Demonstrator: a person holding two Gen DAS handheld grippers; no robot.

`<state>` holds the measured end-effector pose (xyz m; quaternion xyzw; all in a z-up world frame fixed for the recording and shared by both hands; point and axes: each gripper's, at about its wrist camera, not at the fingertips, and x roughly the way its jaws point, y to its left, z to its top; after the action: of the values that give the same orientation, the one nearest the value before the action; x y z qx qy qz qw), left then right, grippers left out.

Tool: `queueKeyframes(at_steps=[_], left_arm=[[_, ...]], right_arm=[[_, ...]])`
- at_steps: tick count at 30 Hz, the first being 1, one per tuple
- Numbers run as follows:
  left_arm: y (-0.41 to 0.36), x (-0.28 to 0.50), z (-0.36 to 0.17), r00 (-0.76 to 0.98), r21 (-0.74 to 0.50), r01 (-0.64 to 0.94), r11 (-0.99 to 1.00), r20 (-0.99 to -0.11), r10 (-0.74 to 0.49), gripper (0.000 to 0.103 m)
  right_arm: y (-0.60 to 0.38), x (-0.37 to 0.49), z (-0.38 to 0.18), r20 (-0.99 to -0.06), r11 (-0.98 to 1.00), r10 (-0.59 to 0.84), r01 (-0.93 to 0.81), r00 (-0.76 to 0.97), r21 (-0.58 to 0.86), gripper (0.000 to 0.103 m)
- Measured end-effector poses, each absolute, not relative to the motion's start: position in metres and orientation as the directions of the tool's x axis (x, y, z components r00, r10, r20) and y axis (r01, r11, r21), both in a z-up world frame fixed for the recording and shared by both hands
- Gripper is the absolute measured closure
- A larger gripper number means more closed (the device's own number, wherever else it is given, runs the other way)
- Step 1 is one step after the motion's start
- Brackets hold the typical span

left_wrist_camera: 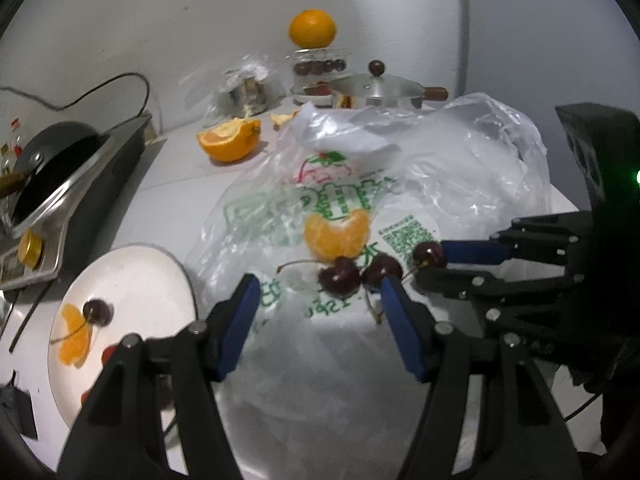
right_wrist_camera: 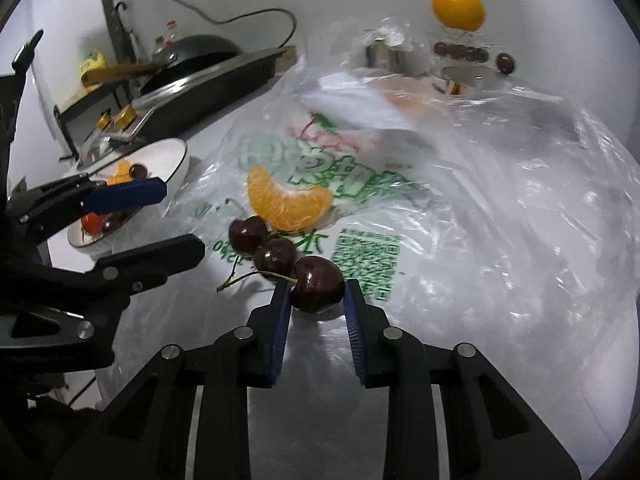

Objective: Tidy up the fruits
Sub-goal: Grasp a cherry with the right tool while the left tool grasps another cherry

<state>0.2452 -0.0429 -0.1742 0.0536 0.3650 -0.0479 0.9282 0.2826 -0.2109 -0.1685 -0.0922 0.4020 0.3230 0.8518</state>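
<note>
Three dark cherries lie in a row on a printed plastic bag (right_wrist_camera: pixel 460 216), beside a peeled orange segment (right_wrist_camera: pixel 288 204). My right gripper (right_wrist_camera: pixel 318 296) is shut on the nearest cherry (right_wrist_camera: pixel 317 286), one blue pad against each side. In the left wrist view that cherry (left_wrist_camera: pixel 430 254) sits at the right gripper's tip. My left gripper (left_wrist_camera: pixel 320 304) stands open with nothing between its pads, and the other two cherries (left_wrist_camera: pixel 338 280) lie just beyond its tips. At the left is a white plate (left_wrist_camera: pixel 132 272) holding a cherry (left_wrist_camera: pixel 97 312) and an orange segment (left_wrist_camera: pixel 74 336).
A stove with a black pan (left_wrist_camera: pixel 56 160) lies along the left edge. At the back are a cut orange half (left_wrist_camera: pixel 228 140), a lidded metal pot (left_wrist_camera: pixel 376 88) and a glass jar of cherries (left_wrist_camera: pixel 318 66) with a whole orange (left_wrist_camera: pixel 313 28) on top.
</note>
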Motion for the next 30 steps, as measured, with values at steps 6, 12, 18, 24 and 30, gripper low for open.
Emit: queueKeyframes(at_steps=[6, 12, 18, 24, 30], left_arm=[[-0.051, 0.257, -0.181, 0.726, 0.096, 0.164, 0.982, -0.685, -0.055, 0.039], [-0.058, 0.262, -0.194, 0.705, 0.155, 0.188, 0.97, -0.709, -0.023, 0.04], [-0.07, 0.265, -0.203, 0.712, 0.249, 0.215, 0.944, -0.701, 0.023, 0.055], [-0.072, 0.269, -0.207, 0.707, 0.284, 0.244, 0.927, -0.706, 0.031, 0.057], [-0.068, 0.276, -0.211, 0.684, 0.251, 0.289, 0.924, -0.729, -0.015, 0.057]], right_arm=[[-0.243, 0.293, -0.157, -0.694, 0.826, 0.49, -0.536, 0.528, 0.176, 0.074], [-0.268, 0.305, -0.153, -0.663, 0.852, 0.493, -0.467, 0.563, 0.236, 0.074], [-0.266, 0.306, -0.157, -0.663, 0.847, 0.504, -0.467, 0.553, 0.253, 0.074], [-0.262, 0.305, -0.156, -0.655, 0.839, 0.516, -0.48, 0.553, 0.256, 0.074], [-0.262, 0.302, -0.157, -0.658, 0.842, 0.509, -0.477, 0.554, 0.25, 0.074]])
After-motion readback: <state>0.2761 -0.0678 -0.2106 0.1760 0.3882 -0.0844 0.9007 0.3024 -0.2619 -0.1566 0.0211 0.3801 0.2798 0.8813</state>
